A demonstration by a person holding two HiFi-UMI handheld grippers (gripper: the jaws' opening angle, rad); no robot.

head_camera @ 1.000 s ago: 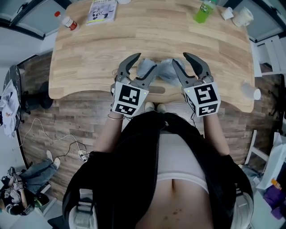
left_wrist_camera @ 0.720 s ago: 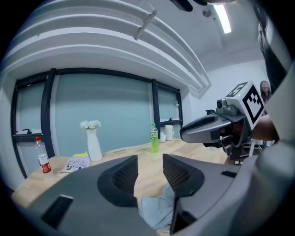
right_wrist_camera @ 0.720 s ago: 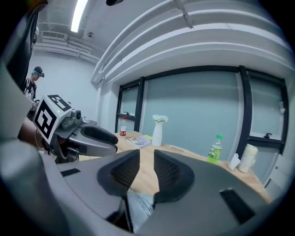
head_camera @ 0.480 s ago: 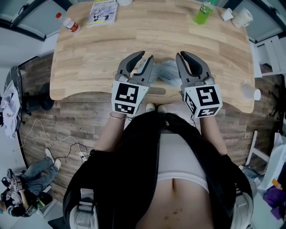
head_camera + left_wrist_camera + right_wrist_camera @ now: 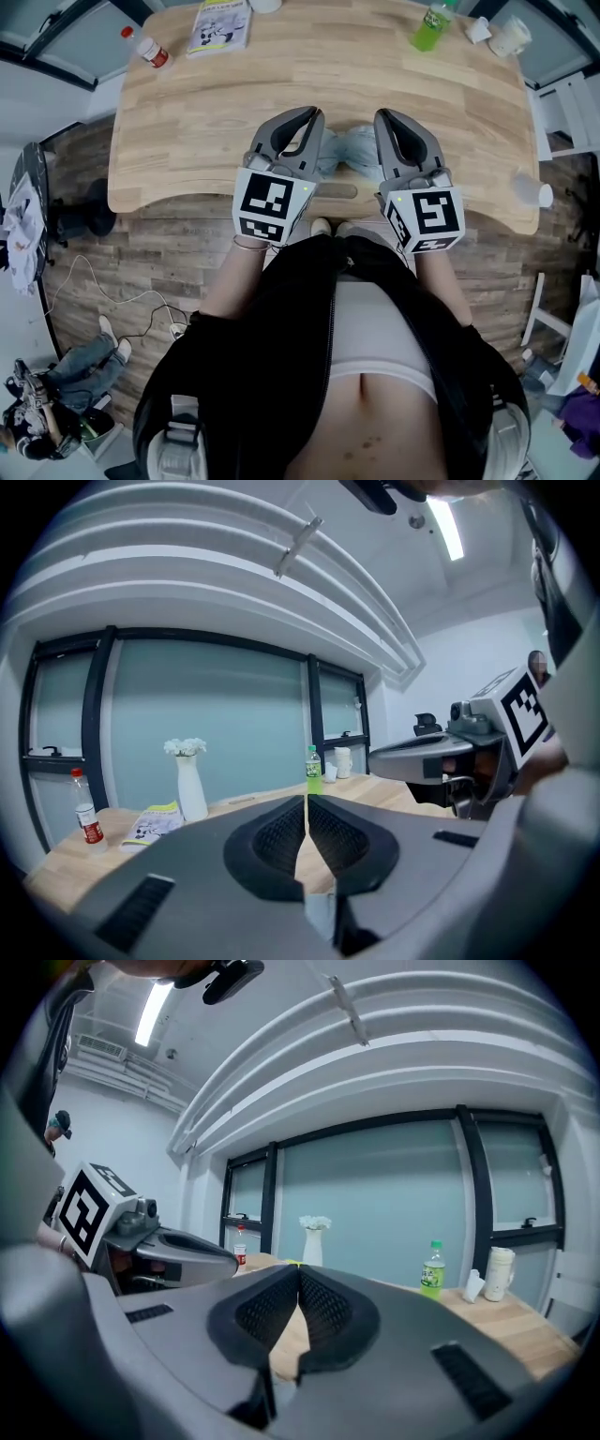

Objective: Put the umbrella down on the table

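Observation:
The folded blue-grey umbrella [image 5: 350, 146] lies on the wooden table [image 5: 187, 122] near its front edge, partly hidden under both grippers. My left gripper [image 5: 313, 115] hovers over the umbrella's left end. Its jaws are closing and the tips meet with nothing between them [image 5: 306, 799]. My right gripper [image 5: 381, 118] hangs over the right end, jaws likewise closing to a touch and empty [image 5: 298, 1269]. Neither gripper holds the umbrella. Both point almost level across the table.
At the table's far side stand a green bottle [image 5: 429, 26], a booklet [image 5: 217, 23], a red-capped bottle [image 5: 150, 49], pale cups [image 5: 506, 36] and a white vase with flowers [image 5: 190, 785]. A cup [image 5: 532, 193] sits at the right edge.
Both grippers' jaws went from wide open to shut and both lifted slightly off the umbrella, which stays on the table.

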